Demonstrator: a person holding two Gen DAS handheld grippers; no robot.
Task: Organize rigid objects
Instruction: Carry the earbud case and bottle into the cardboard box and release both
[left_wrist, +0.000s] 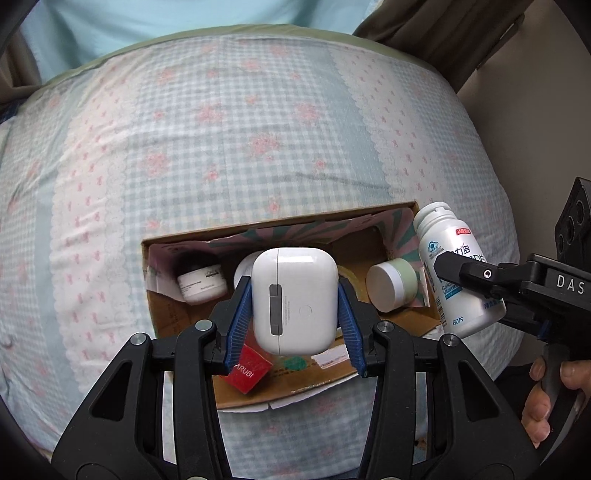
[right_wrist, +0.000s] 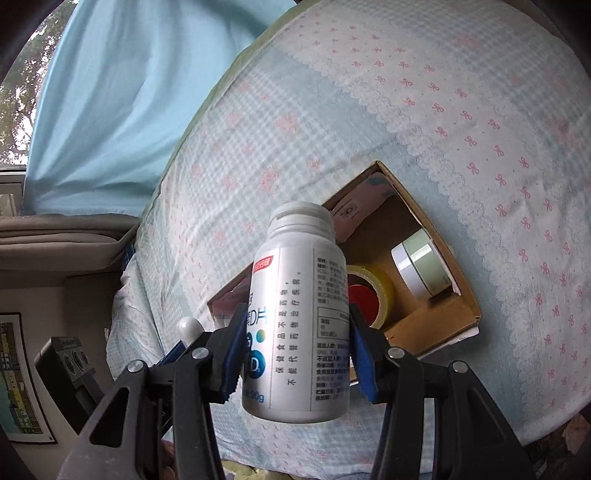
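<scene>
- left gripper (left_wrist: 294, 306): jaws clamped on a white earbud case (left_wrist: 294, 297), blue pads on its two sides, hinge side facing the camera. Case is held above the open cardboard box (left_wrist: 173, 242).
- right gripper (right_wrist: 291, 347): jaws closed on a white pill bottle (right_wrist: 301, 314), mouth end pointing away from the camera. Bottle is in the air over the box's near edge. In the left wrist view it sits at the box's right end, tilted.
- box lies on a bed with a blue checked, pink-flowered cover (left_wrist: 240, 140).
- inside the box: a white jar with a dark top (left_wrist: 201, 282) at left, a white-lidded green jar (left_wrist: 393, 284) on its side at right, a roll of yellowish tape (right_wrist: 373, 295) with a red disc (right_wrist: 362, 299) in its hole.
- red packet (left_wrist: 248, 371) lies on the box's near flap.
- person's hand (left_wrist: 550, 398) on the right gripper's handle.
</scene>
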